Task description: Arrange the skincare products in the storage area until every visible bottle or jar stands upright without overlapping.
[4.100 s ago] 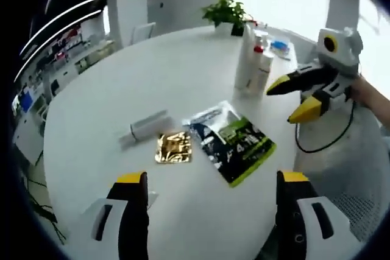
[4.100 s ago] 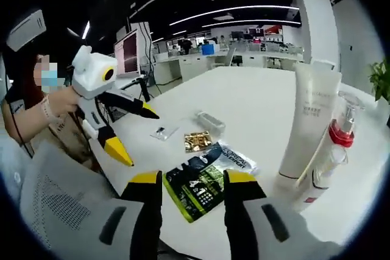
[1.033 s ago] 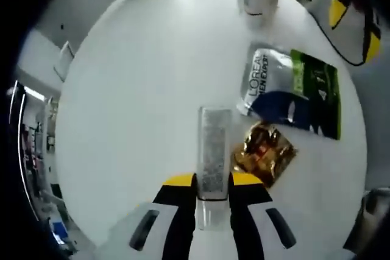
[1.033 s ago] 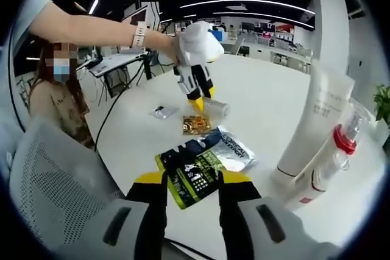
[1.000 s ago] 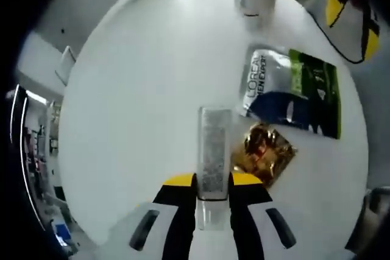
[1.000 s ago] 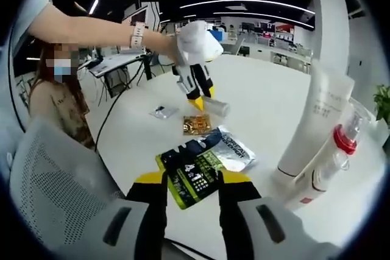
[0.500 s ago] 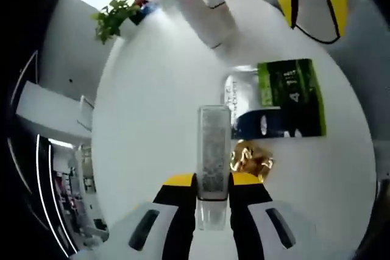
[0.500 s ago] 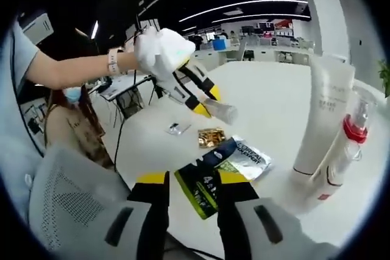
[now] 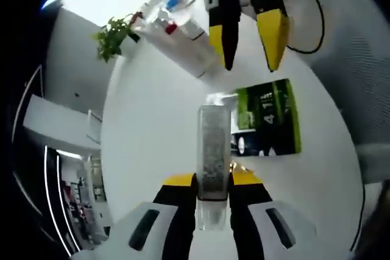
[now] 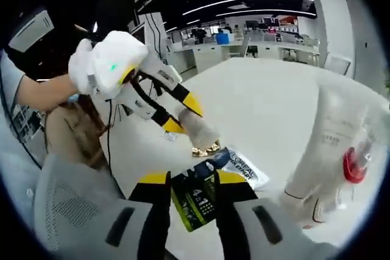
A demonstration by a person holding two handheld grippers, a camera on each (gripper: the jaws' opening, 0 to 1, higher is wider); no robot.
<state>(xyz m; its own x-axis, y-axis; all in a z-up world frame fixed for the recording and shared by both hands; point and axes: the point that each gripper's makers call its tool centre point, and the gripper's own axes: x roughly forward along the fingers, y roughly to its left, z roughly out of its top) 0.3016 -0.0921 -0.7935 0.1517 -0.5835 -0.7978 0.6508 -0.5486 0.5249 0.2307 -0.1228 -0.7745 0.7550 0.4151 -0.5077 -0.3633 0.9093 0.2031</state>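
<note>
In the left gripper view, the left gripper [image 9: 213,187] is pinching a clear tube [image 9: 214,150] near one end, and the tube sticks straight out from the jaws. In the right gripper view the tube [image 10: 198,131] looks lifted off the white table [image 10: 274,98], up in the air and tilted, above a little gold packet [image 10: 206,149].

A bit farther out, a flat green and dark sachet [image 9: 266,117] lies on the table. It is lying down, not standing (it is a flat pouch, so it may not be able to stand).

The right gripper [image 9: 250,41] comes in from the top of the left gripper view. Its two yellow tips are a little way apart and nothing is between them.

Farther still, a tall white tube [image 10: 332,141] stands up on the table, with a pump bottle with a red collar [image 10: 350,165] just beside it. A green plant [image 9: 114,35] sits at the far edge.

So I think the job is partly done: two things stand up already. The clear tube is in the grip and not yet set down standing. It likely needs a spot near the tall ones, without touching them.
</note>
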